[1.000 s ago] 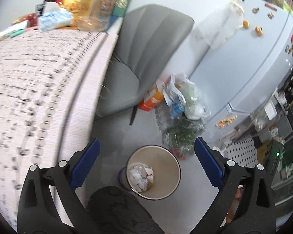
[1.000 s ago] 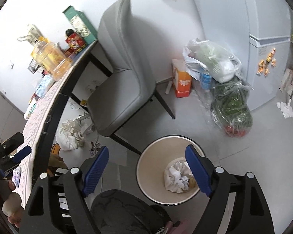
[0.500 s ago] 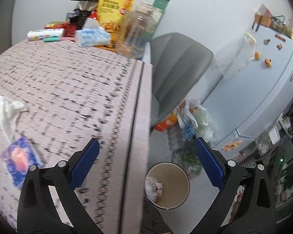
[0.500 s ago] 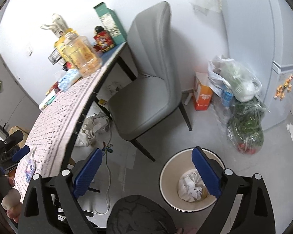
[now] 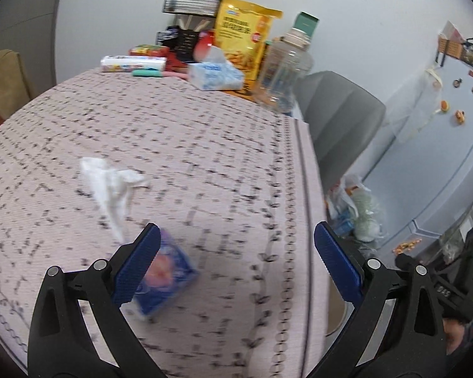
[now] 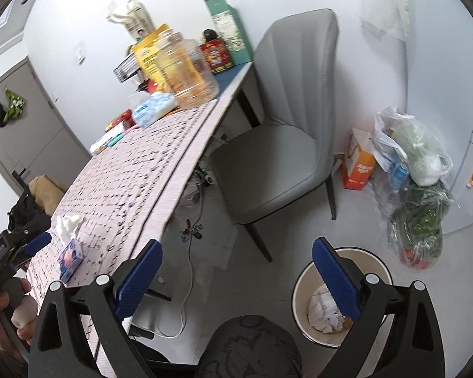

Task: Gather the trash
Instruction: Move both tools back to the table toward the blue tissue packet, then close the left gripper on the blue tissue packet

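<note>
landmark: clear plastic jar (image 6: 186,72) at table's far end | yellow snack bag (image 5: 244,33) behind it | tissue pack (image 5: 216,75) beside it | grey chair (image 6: 287,132) right of it

On the table (image 5: 205,163), a tissue (image 5: 110,179) lies just behind a packet (image 5: 167,271), perhaps touching; the bin (image 6: 302,296) stands on the floor right of the table.

left gripper (image 5: 235,264) jaws spread wide, right gripper (image 6: 236,271) likewise, both empty
</note>
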The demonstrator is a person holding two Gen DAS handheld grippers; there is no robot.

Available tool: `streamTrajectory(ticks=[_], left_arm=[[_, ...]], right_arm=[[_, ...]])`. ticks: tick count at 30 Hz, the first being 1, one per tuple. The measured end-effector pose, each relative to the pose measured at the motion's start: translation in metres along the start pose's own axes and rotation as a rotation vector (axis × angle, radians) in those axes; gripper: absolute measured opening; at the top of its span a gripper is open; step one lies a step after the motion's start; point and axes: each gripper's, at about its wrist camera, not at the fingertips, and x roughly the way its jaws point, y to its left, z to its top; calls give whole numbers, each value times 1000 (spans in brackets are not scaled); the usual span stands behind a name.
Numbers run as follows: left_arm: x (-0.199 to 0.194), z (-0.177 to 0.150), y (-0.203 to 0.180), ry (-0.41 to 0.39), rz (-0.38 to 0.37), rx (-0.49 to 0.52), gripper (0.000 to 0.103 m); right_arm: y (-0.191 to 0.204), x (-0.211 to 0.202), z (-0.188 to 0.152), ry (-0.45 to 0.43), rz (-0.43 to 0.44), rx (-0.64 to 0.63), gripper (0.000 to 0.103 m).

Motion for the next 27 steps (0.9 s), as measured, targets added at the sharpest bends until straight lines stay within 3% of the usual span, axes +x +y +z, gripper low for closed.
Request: streamTrajectory(ticks=[9,15,21,24,27], left_arm=[[5,-7,42,50,73,-9,97],[13,-18,49,95,105,2,96],[25,-30,42,161,116,37,77],[24,-34,40,149,159,61,61],[20,-34,44,147,154,47,43]], right_arm=[[39,4,-2,15,46,-65,94],[54,9,-6,30,62,-85,94],[64,10,-10,41,77,-102,94],[66,10,-11,44,83,-108,94],[69,11,-11,45,88,-110,94]])
